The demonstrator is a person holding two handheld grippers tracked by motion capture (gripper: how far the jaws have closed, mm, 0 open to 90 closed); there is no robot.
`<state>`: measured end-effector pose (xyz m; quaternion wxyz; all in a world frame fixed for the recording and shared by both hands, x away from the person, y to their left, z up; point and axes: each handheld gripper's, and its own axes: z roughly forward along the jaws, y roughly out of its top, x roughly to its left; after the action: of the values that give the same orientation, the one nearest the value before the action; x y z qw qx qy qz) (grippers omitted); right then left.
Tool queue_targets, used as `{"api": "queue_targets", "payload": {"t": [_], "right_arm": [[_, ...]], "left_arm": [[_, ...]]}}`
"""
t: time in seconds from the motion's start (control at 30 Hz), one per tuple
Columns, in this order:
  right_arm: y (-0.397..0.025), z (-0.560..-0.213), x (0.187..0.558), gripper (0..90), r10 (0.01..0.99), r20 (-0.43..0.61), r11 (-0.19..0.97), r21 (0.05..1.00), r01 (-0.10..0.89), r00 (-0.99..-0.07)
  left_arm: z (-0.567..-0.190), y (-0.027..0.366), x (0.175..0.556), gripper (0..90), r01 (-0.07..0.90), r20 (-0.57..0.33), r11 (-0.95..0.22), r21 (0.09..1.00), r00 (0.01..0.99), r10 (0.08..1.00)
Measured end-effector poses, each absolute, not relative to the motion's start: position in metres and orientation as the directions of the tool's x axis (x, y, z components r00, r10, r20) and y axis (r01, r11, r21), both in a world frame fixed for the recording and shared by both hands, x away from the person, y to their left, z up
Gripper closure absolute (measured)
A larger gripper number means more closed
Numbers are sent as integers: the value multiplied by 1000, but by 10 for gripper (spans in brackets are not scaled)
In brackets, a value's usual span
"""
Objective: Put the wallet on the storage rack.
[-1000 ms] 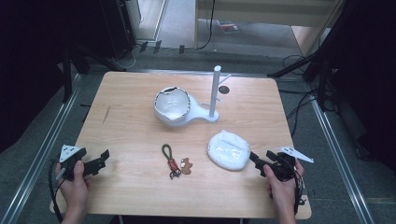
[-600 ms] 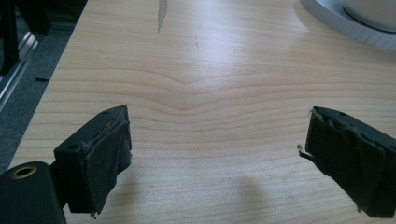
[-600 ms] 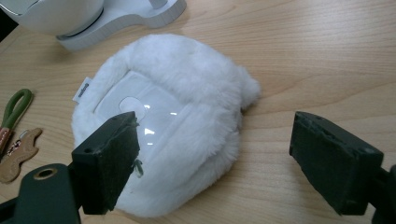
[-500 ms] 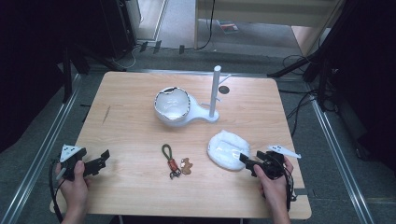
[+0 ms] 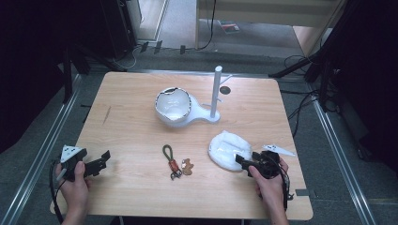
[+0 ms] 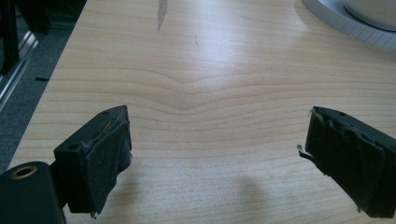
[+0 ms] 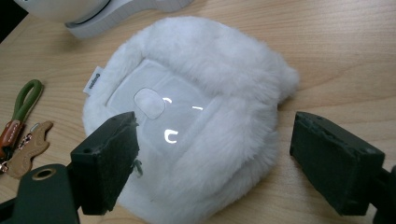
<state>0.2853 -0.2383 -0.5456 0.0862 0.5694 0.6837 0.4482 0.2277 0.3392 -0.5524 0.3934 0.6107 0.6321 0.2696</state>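
Presently, step in hand: the approach to a grasp on the white furry pouch (image 5: 227,151) is judged to be under way; no hold has been taken.
Right gripper (image 5: 244,162): released, jaws spread wide and set at the near edge of the pouch; in the right gripper view the fur (image 7: 196,116) is seen between the jaws, not pinched.
Left gripper (image 5: 101,160): released, held low over bare tabletop (image 6: 196,70) at the near left, nothing between the jaws.
Pouch position: flat on the tabletop, near right, a clear window panel facing up; just in front of the white stand (image 5: 217,91) with its bowl-shaped holder (image 5: 172,105).
Keyring (image 5: 173,161): apart from the pouch, to its left, untouched.
Next move, as judged: the right gripper is to be advanced over the fur rim and closed; soft pile may slip, so a deep bite is called for.
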Motion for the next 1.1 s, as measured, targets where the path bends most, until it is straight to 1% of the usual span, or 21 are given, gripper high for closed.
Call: {"api": "queue_targets", "payload": {"t": [0.43,0.47,0.5,0.53,0.67,0.7,0.8,0.83,0.87,0.9,0.93,1.0,1.03,1.07,1.1], "right_arm": [[-231,-548,285,166,850,401,-53,710,702,-341],[-229,-547,284,211,858,400,-63,706,706,-324],[-229,-547,284,211,858,400,-63,706,706,-324],[-226,-547,283,277,875,371,-54,714,698,-311],[-221,-547,281,310,893,327,-27,723,690,-309],[-218,-546,280,345,903,298,-6,728,686,-308],[-215,-545,278,440,920,270,1,725,688,-285],[-215,-545,278,440,920,270,1,725,688,-285],[-215,-546,277,463,921,270,-3,726,688,-282],[-217,-546,277,526,918,278,-9,728,685,-282],[-218,-546,277,560,919,278,-13,729,684,-279],[-219,-547,277,596,916,285,-14,728,685,-283],[-219,-547,277,596,916,285,-14,728,685,-283],[-217,-547,276,638,916,281,-9,728,686,-286],[-217,-547,276,638,916,281,-9,728,686,-286]], "left_arm": [[-552,339,228,77,560,-166,108,821,54,985],[-552,339,228,77,561,-166,108,821,54,985],[-552,339,228,77,561,-166,108,821,54,985],[-552,339,228,77,561,-168,109,821,54,984],[-553,339,228,77,560,-169,111,821,53,984],[-553,339,228,77,560,-170,112,821,53,984],[-553,339,228,77,558,-170,112,822,54,984],[-553,339,228,77,558,-170,112,822,54,984],[-553,339,228,77,560,-170,112,821,53,984],[-553,339,228,77,560,-170,111,821,53,984],[-553,339,228,77,560,-170,112,821,53,984],[-553,339,228,77,559,-170,112,822,53,984],[-553,339,228,77,559,-170,112,822,53,984],[-553,339,228,77,560,-169,111,821,53,984],[-553,339,228,77,560,-169,111,821,53,984]]}}
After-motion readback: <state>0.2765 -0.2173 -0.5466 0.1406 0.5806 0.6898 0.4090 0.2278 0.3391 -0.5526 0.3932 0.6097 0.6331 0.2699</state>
